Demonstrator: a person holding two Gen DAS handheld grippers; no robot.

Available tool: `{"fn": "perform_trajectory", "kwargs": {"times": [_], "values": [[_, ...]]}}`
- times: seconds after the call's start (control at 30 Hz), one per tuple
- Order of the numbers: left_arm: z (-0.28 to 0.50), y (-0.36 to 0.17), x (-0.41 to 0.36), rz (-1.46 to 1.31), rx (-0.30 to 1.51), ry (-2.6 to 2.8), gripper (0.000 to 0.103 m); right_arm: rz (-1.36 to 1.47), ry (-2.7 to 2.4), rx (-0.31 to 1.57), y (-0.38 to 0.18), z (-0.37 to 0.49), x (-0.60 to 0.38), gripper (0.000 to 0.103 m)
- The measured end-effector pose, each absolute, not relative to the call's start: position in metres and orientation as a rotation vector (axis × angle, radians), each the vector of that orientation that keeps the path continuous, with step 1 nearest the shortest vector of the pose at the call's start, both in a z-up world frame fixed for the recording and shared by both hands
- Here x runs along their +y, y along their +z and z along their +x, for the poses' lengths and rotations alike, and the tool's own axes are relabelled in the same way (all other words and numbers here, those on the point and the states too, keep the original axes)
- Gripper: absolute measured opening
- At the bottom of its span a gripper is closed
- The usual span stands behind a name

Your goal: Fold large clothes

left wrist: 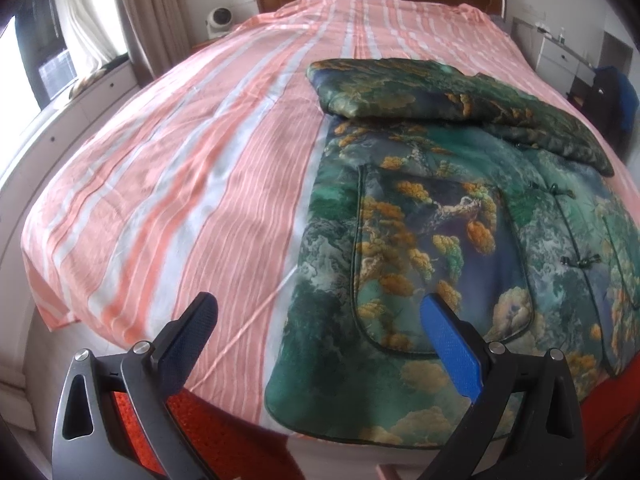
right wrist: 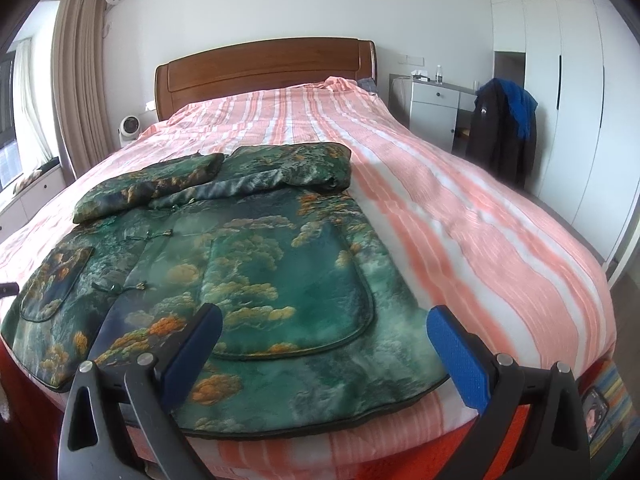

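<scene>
Mid-fold, by the look of it: sleeves already laid across the chest of the jacket, body below them flat and not yet doubled over. Next, most likely, taking the hem at both corners and carrying it up toward the sleeves; calls for lowering each tool to a corner, closing on the padded edge without catching the sheet beneath, then lifting both sides evenly so the quilted cloth folds square. Left gripper wide open, holding nothing, hovering over the hem's left corner, one finger above bare sheet and the blue one above the pocket. Right gripper likewise spread wide and empty, poised above the hem's right portion, the right pocket showing between its fingers. Neither tool touching the jacket as far as can be judged. Jacket spread front-up at the foot of the bed, hem at the near mattress edge, collar end toward the headboard, knot buttons running up the middle. Slippery satin-like face: some risk of the hem sliding out of a shallow pinch.
</scene>
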State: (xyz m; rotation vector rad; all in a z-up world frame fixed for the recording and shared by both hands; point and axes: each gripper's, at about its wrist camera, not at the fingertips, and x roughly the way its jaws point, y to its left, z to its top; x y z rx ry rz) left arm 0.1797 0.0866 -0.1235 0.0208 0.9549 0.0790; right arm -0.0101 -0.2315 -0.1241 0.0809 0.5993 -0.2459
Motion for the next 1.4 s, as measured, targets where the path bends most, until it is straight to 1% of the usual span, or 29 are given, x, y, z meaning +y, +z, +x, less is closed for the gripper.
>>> {"fn": "perform_trajectory", "kwargs": {"times": [0.1,0.2,0.3,0.43,0.47,0.5,0.53,0.6,0.63,0.67,0.7,0.73,0.77,0.8,0.83,0.87,0.9,1.03,1.2,1.4], "values": [[0.185,-0.136,0.101,-0.077,1.024,0.002,0.101,0.067,-0.238,0.621,-0.114,-0.002,-0.259,0.101],[0.187,-0.154,0.116,-0.222,1.118,-0.097,0.101,0.142,-0.197,0.739,-0.113,0.016,-0.304,0.101],[0.184,-0.169,0.116,-0.303,1.179,-0.171,0.101,0.292,-0.089,0.897,-0.129,0.03,-0.343,0.101],[0.179,-0.169,0.099,-0.206,1.184,-0.196,0.098,0.382,0.052,1.02,-0.159,0.037,-0.347,0.101],[0.178,-0.167,0.097,-0.193,1.185,-0.2,0.093,0.38,0.067,1.034,-0.164,0.038,-0.344,0.099],[0.178,-0.166,0.096,-0.19,1.188,-0.203,0.088,0.378,0.083,1.045,-0.167,0.039,-0.34,0.094],[0.178,-0.164,0.096,-0.187,1.193,-0.203,0.086,0.382,0.099,1.052,-0.17,0.04,-0.337,0.083],[0.177,-0.164,0.098,-0.175,1.202,-0.191,0.073,0.401,0.111,1.057,-0.174,0.04,-0.333,0.074],[0.177,-0.164,0.101,-0.171,1.205,-0.185,0.069,0.41,0.109,1.059,-0.175,0.041,-0.331,0.068],[0.176,-0.165,0.104,-0.172,1.21,-0.178,0.062,0.412,0.094,1.061,-0.176,0.042,-0.329,0.065],[0.176,-0.165,0.107,-0.177,1.214,-0.174,0.055,0.409,0.074,1.062,-0.175,0.042,-0.327,0.06],[0.174,-0.166,0.109,-0.179,1.215,-0.171,0.052,0.404,0.06,1.06,-0.175,0.043,-0.325,0.049],[0.174,-0.165,0.111,-0.178,1.217,-0.166,0.042,0.394,0.042,1.053,-0.173,0.042,-0.322,0.043],[0.173,-0.165,0.113,-0.18,1.22,-0.165,0.03,0.379,0.022,1.042,-0.172,0.042,-0.318,0.031],[0.172,-0.163,0.116,-0.186,1.221,-0.168,0.024,0.368,0.012,1.022,-0.169,0.039,-0.313,0.022],[0.172,-0.161,0.117,-0.194,1.219,-0.173,0.019,0.362,0.008,1.007,-0.166,0.039,-0.309,0.019],[0.171,-0.158,0.118,-0.192,1.216,-0.175,0.014,0.345,-0.004,0.994,-0.164,0.037,-0.305,0.018],[0.165,-0.143,0.119,-0.182,1.184,-0.194,0.011,0.286,-0.016,0.96,-0.153,0.035,-0.287,0.015],[0.153,-0.133,0.13,-0.198,1.157,-0.229,0.01,0.333,0.016,0.941,-0.142,0.032,-0.293,0.014],[0.146,-0.13,0.137,-0.188,1.173,-0.235,0.009,0.353,0.039,0.964,-0.144,0.025,-0.291,0.013]]}}
